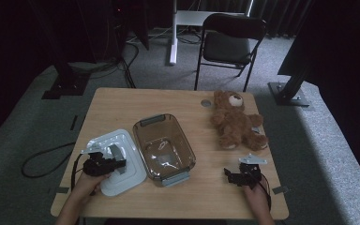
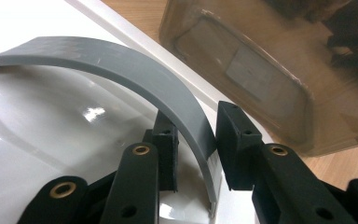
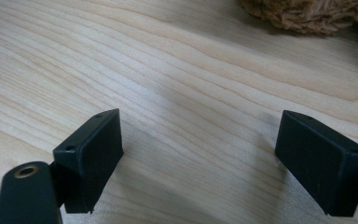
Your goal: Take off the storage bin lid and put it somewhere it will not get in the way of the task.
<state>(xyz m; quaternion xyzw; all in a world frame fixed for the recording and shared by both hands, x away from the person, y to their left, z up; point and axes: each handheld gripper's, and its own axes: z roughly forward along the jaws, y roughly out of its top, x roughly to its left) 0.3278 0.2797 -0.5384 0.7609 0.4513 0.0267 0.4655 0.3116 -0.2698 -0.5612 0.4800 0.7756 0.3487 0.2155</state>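
Observation:
A white plastic lid (image 1: 126, 173) lies flat at the table's front left. Its grey curved latch (image 2: 121, 65) arches up from it. My left gripper (image 2: 196, 144) is shut on the near end of that latch, the strip pinched between the two black pads; from above, the left gripper (image 1: 117, 161) rests on the lid. Just right of the lid stands a clear brownish container (image 1: 164, 147), open and empty, which also fills the upper right of the left gripper view (image 2: 261, 70). My right gripper (image 3: 200, 158) hangs open above bare wood, holding nothing, at the table's front right (image 1: 229, 176).
A brown teddy bear (image 1: 234, 122) sits at the back right of the wooden table (image 1: 187, 103), a little beyond my right gripper; its fur edges the right gripper view (image 3: 307, 14). A black folding chair (image 1: 229, 42) stands behind the table.

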